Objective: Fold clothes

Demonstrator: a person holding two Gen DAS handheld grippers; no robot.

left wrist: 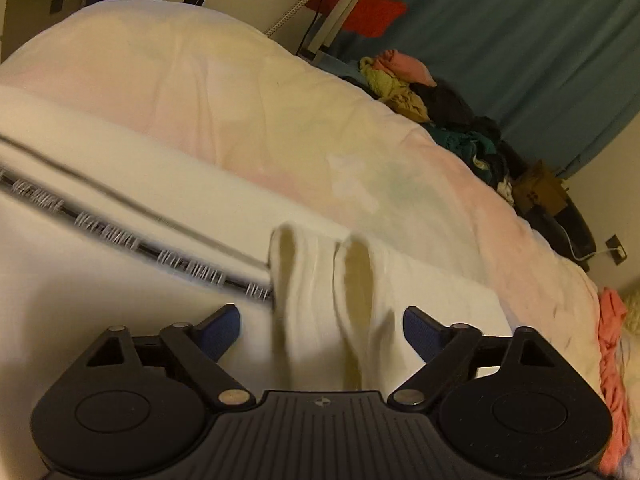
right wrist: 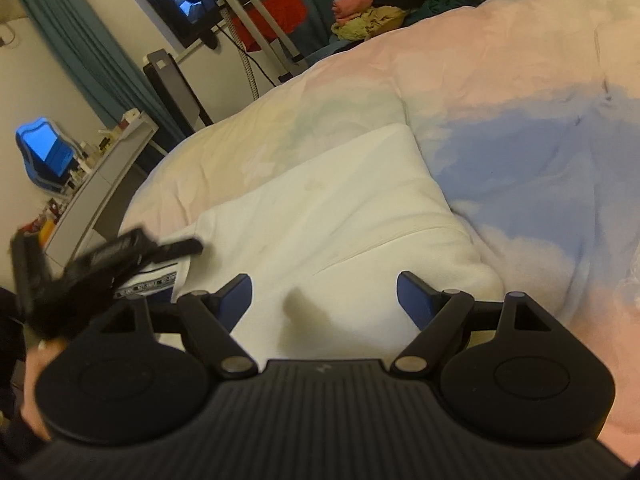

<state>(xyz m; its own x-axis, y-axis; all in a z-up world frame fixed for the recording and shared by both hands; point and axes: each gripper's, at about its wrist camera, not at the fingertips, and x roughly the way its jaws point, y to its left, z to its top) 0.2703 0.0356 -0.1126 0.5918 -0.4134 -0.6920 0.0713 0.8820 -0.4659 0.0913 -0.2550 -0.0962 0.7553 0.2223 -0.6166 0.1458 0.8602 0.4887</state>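
Now white garment [right wrist: 340,216] on bed [right wrist: 520,100], between spread right jaws.

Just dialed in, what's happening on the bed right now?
A person is folding clothes on a bed with a tool in each hand. A white garment lies on the duvet, already folded into a rough rectangle. Both the left tool and the right tool are open over it and grip nothing. A fold of the white cloth stands between the left tool's fingers. A pile of unfolded clothes waits at the far edge.
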